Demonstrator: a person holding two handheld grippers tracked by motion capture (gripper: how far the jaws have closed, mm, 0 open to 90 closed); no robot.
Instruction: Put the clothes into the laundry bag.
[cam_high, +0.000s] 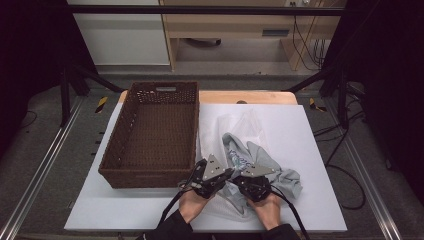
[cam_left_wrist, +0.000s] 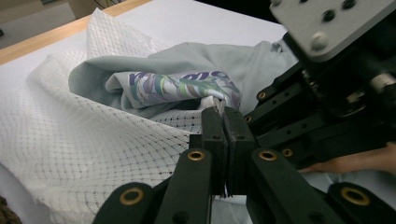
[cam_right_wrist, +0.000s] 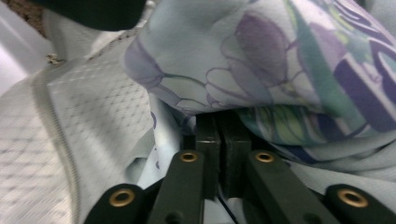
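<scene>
A grey garment (cam_high: 257, 152) with a purple and green print lies crumpled on a white mesh bag (cam_high: 220, 127) on the table. In the left gripper view the printed fold (cam_left_wrist: 177, 86) rests in the mesh bag (cam_left_wrist: 84, 149). My left gripper (cam_left_wrist: 223, 112) is shut, with a bit of white mesh edge pinched at its tips. The other gripper (cam_left_wrist: 327, 93) sits close on its right. In the right gripper view my right gripper (cam_right_wrist: 220, 119) has its jaws together, tips tucked under the printed garment (cam_right_wrist: 261, 60), beside the mesh bag (cam_right_wrist: 84, 107). Seen from above, both the left gripper (cam_high: 229, 175) and the right gripper (cam_high: 243, 179) meet at the garment's near edge.
An empty brown wicker basket (cam_high: 150, 175) stands to the left of the clothes, close to my left hand. The white table surface (cam_high: 300, 130) has bare room at the right and near the front edge. Dark frame posts and cables stand beyond the table.
</scene>
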